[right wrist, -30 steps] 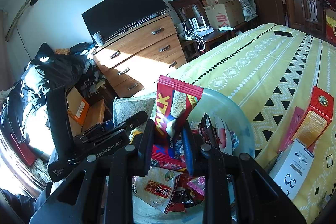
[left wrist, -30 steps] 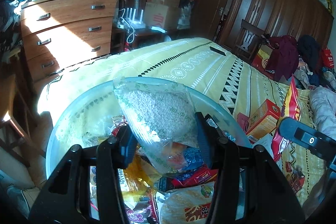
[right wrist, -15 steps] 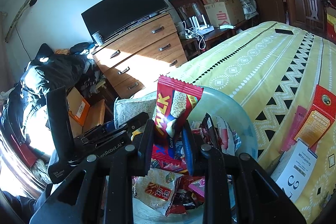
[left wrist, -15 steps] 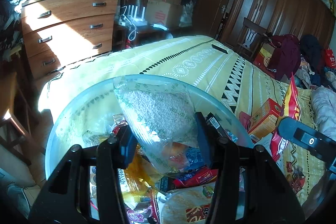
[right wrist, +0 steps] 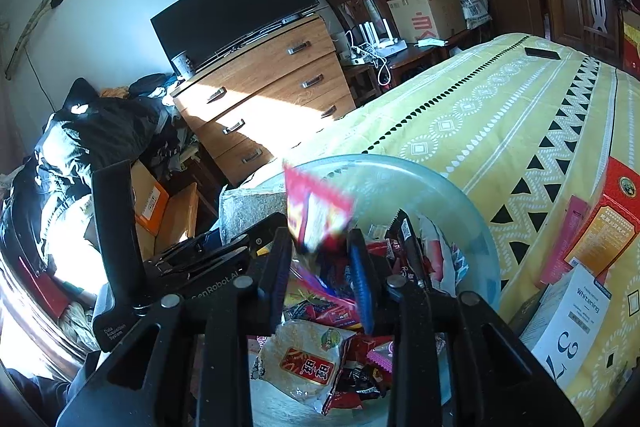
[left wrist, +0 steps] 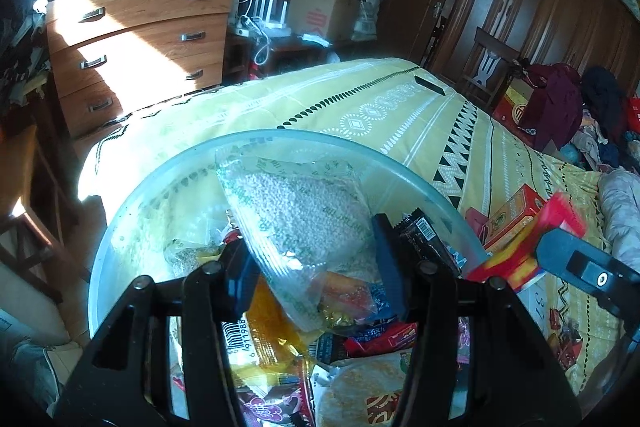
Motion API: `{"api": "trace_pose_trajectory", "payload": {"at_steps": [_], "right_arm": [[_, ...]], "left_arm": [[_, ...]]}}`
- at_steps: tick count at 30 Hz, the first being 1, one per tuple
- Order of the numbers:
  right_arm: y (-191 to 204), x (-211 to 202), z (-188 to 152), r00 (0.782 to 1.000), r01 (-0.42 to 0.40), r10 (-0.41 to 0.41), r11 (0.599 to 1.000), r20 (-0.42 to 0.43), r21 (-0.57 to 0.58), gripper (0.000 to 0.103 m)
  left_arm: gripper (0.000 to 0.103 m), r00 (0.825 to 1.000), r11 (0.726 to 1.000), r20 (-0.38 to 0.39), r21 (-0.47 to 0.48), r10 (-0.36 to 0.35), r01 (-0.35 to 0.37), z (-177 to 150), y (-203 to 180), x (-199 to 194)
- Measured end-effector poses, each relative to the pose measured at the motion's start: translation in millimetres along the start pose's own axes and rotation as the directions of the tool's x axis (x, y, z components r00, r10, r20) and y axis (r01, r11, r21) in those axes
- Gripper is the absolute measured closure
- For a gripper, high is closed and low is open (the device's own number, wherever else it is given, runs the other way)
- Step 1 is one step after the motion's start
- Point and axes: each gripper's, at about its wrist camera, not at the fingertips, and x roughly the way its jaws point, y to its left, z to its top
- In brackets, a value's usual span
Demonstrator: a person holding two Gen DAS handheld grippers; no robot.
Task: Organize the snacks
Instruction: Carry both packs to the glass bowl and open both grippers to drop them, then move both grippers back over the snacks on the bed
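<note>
Left wrist: clear pellet bag (left wrist: 304, 211) between left claw (left wrist: 312, 267) fingers.

My right hand-held gripper (right wrist: 322, 255) is pinching a blurred red snack packet (right wrist: 316, 213) above the clear bowl (right wrist: 452, 195) of snacks sitting on the yellow bed (right wrist: 500, 123).

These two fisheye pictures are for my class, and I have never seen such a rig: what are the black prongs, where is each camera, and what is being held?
No robot: a person holds a two-finger claw in each hand, with a camera on each looking along its fingers. In the left view, the left claw grips a clear bag of white pellets. In the right view, the right claw grips a red snack packet, blurred. Both hang over a round, clear bowl full of wrapped snacks, on a yellow patterned bedspread. Red boxes lie beside it.
</note>
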Motion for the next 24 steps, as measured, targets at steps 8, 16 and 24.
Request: {"api": "trace_pose_trajectory", "payload": {"at_steps": [8, 16, 24], "right_arm": [[3, -8, 3, 1.0, 0.015, -0.015, 1.0, 0.01, -0.001, 0.031], [45, -120, -46, 0.906, 0.383, -0.322, 0.9, 0.276, -0.207, 0.007], [25, -240, -170, 0.797, 0.543, -0.474, 0.834, 0.375, -0.101, 0.0]], "left_arm": [[0.005, 1.0, 1.0, 0.006, -0.011, 0.01, -0.01, 2, 0, -2], [0.005, 0.995, 0.999, 0.093, 0.017, -0.048, 0.047, 0, -28, -41], [0.005, 0.938, 0.916, 0.133, 0.296, -0.321, 0.272, -33, -155, -112]]}}
